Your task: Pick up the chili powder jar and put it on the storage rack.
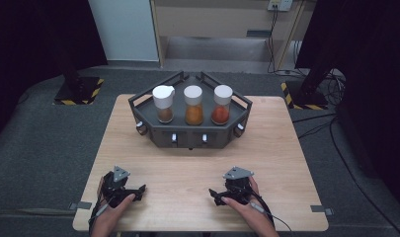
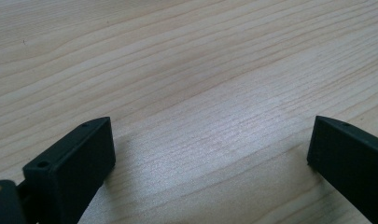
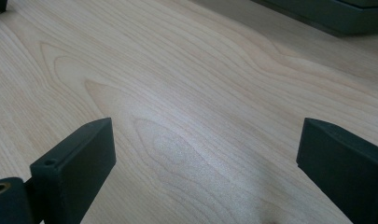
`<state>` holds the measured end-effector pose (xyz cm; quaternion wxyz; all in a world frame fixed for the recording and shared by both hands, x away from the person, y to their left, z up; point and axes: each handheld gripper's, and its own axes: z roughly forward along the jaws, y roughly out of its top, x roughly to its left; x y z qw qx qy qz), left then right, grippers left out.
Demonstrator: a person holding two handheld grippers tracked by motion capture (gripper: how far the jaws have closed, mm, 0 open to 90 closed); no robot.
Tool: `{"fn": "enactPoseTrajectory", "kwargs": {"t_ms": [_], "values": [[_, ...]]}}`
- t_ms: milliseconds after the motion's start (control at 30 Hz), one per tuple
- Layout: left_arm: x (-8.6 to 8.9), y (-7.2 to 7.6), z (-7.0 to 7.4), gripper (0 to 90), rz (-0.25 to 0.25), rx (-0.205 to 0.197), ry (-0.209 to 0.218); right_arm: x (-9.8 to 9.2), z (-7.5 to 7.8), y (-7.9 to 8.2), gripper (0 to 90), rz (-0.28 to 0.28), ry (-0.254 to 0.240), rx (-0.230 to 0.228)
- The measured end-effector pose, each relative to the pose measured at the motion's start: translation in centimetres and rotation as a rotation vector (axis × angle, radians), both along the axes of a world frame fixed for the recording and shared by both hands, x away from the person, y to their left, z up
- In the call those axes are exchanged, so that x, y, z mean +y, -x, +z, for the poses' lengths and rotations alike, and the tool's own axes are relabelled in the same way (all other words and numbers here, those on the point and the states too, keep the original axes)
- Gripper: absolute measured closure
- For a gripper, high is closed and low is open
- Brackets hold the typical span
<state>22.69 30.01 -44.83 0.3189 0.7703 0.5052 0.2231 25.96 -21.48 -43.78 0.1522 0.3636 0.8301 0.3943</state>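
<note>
no legible text, label, brand, number or sign was found in any view. the three jars in the dark rack carried no readable labels. the black-and-yellow hazard striping on the floor plates was a warning pattern only, without characters.

Three clear jars stand upright in a row on a dark grey angular rack at the far middle of the wooden table, each closed with a white cap. The left jar holds brown powder and its cap has a small spout. The middle jar holds orange powder and the right jar red-orange powder, all three just beside one another and well apart from the table's near edge.
</note>
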Motion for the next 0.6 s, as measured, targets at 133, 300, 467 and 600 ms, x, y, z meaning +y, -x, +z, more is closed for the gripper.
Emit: {"fn": "enactPoseTrajectory", "kwargs": {"t_ms": [133, 300, 467, 600], "values": [[0.0, 0.0, 0.0, 0.0, 0.001, 0.0, 0.0, 0.3, -0.3, -0.3, 4.6, 0.004, 0.014, 0.008], [0.0, 0.0, 0.0, 0.0, 0.0, 0.0, 0.0, 0.7, -0.5, -0.4, 4.4, 0.008, 0.024, 0.014], [0.0, 0.0, 0.0, 0.0, 0.001, 0.0, 0.0, 1.1, -0.7, -0.5, 4.2, 0.017, 0.035, 0.018], [0.0, 0.0, 0.0, 0.0, 0.001, 0.0, 0.0, 1.4, -1.0, -0.5, 4.1, 0.021, 0.044, 0.025]]}}
